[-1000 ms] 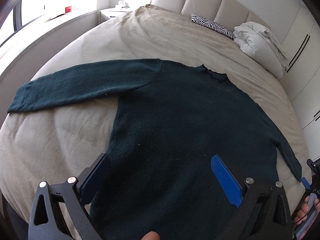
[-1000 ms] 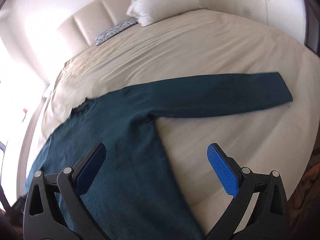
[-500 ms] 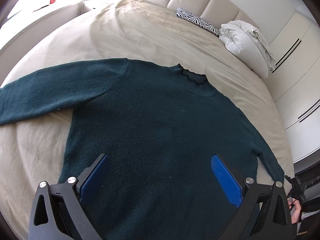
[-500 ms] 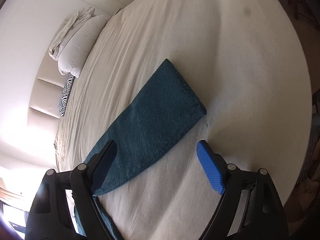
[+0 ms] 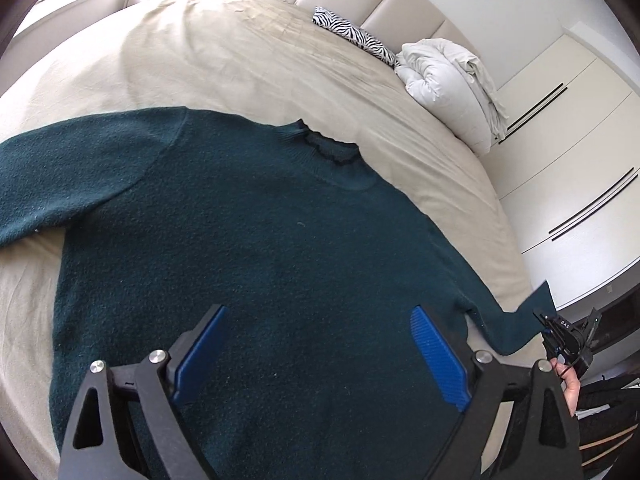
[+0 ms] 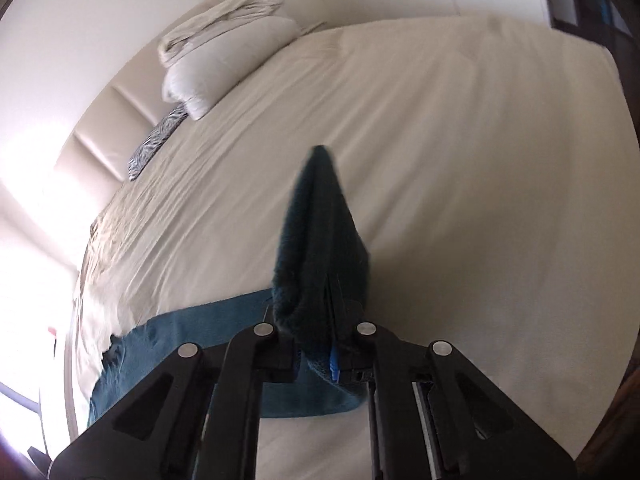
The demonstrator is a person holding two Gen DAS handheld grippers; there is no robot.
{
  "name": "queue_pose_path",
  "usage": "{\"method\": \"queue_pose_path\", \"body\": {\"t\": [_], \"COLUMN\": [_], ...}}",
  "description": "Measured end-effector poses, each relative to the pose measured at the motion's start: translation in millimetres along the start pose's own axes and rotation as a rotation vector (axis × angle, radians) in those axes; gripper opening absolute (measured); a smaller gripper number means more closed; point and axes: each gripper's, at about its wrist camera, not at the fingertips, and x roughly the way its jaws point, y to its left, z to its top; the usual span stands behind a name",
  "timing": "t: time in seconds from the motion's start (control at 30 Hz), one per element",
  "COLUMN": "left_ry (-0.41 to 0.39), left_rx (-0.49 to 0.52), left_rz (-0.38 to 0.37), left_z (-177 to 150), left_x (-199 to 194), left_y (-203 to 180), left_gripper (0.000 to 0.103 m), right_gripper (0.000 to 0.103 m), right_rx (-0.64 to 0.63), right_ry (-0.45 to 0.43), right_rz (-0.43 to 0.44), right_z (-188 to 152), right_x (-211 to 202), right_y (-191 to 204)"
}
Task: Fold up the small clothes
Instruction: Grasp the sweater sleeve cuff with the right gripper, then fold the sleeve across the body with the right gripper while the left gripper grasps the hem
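Observation:
A dark teal sweater (image 5: 248,248) lies flat on the bed, neck toward the headboard, one sleeve stretched out to the left. My left gripper (image 5: 320,348) is open and hovers over the sweater's lower body. My right gripper (image 6: 332,332) is shut on the cuff of the right sleeve (image 6: 320,240), and the cuff stands up between its fingers, lifted off the bed. The rest of that sleeve (image 6: 192,332) trails back to the left. In the left wrist view the right gripper (image 5: 568,336) shows at the far right, at the lifted sleeve end (image 5: 536,304).
The beige bed cover (image 5: 240,60) spreads around the sweater. A white folded duvet (image 5: 444,84) and a zebra-print pillow (image 5: 352,36) lie by the padded headboard. White wardrobe doors (image 5: 580,152) stand on the right. The bed edge (image 6: 624,160) is near the right gripper.
My right gripper moved onto the right sleeve cuff, closed on it and lifted it. My left gripper drifted right over the sweater body and stayed open.

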Motion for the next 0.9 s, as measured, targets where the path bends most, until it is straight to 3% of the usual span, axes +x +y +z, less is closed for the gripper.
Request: {"method": "queue_pose_path", "body": {"t": [0.1, 0.2, 0.3, 0.4, 0.53, 0.6, 0.67, 0.77, 0.9], "left_ry": [-0.002, 0.000, 0.022, 0.052, 0.107, 0.128, 0.150, 0.195, 0.245], "left_rx": [-0.016, -0.064, -0.103, -0.122, -0.151, -0.161, -0.165, -0.189, -0.169], "left_rz": [-0.055, -0.111, -0.157, -0.195, -0.235, -0.249, -0.251, -0.261, -0.252], "left_z": [6, 8, 6, 4, -1, -3, -6, -11, -14], "left_x": [2, 4, 11, 20, 37, 46, 57, 73, 97], "left_y": [-1, 6, 13, 12, 9, 6, 2, -4, -23], "left_gripper": [0.091, 0.090, 0.090, 0.090, 0.090, 0.090, 0.090, 0.090, 0.088], "right_gripper": [0.009, 0.009, 0.009, 0.010, 0.025, 0.030, 0.062, 0.065, 0.065], "right_rx": [-0.201, -0.334, -0.423, -0.444, -0.372, -0.313, -0.285, -0.237, -0.082], "right_ry": [0.032, 0.104, 0.190, 0.269, 0.384, 0.360, 0.324, 0.297, 0.354], "right_rz": [0.090, 0.183, 0.251, 0.253, 0.282, 0.315, 0.323, 0.334, 0.368], "right_z": [-14, -55, -105, -152, -187, -187, -215, -226, -226], "right_x": [14, 32, 53, 80, 104, 97, 67, 43, 43], "right_y": [89, 171, 231, 261, 239, 220, 208, 193, 156]}}
